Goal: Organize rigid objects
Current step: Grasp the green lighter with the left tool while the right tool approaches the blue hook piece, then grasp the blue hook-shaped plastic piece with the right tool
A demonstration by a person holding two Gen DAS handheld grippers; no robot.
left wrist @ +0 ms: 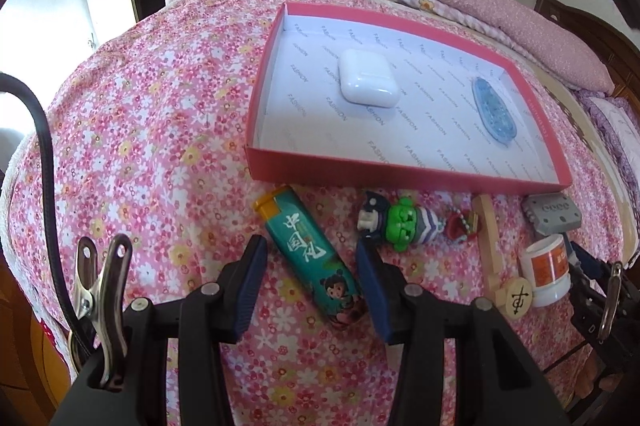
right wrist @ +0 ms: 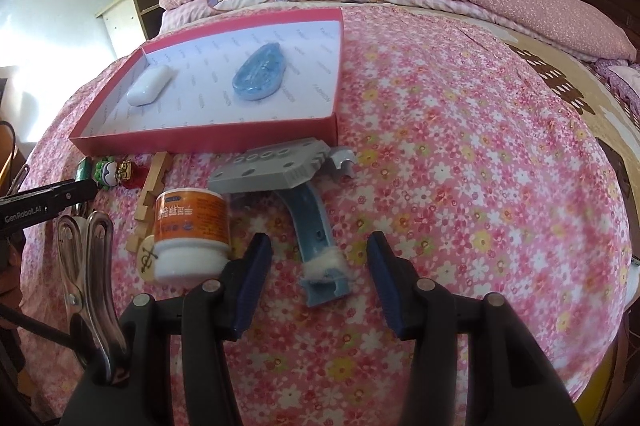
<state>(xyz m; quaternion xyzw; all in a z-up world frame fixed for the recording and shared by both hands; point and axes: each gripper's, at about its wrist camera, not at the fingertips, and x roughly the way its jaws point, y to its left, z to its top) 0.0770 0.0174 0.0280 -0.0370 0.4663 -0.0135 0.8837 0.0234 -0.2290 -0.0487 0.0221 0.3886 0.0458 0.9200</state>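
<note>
Two open claws, left (left wrist: 312, 266) straddling the light, stiff, slick lighter (left wrist: 310, 258), right (right wrist: 320, 262) the razor handle (right wrist: 316, 238); grip each across its mid-body.

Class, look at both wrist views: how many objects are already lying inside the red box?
2. A white earbud case lies toward the left side of the red box, and a blue oval item lies toward its right side. Nothing else shows inside; no part of the floor is hidden.
</note>
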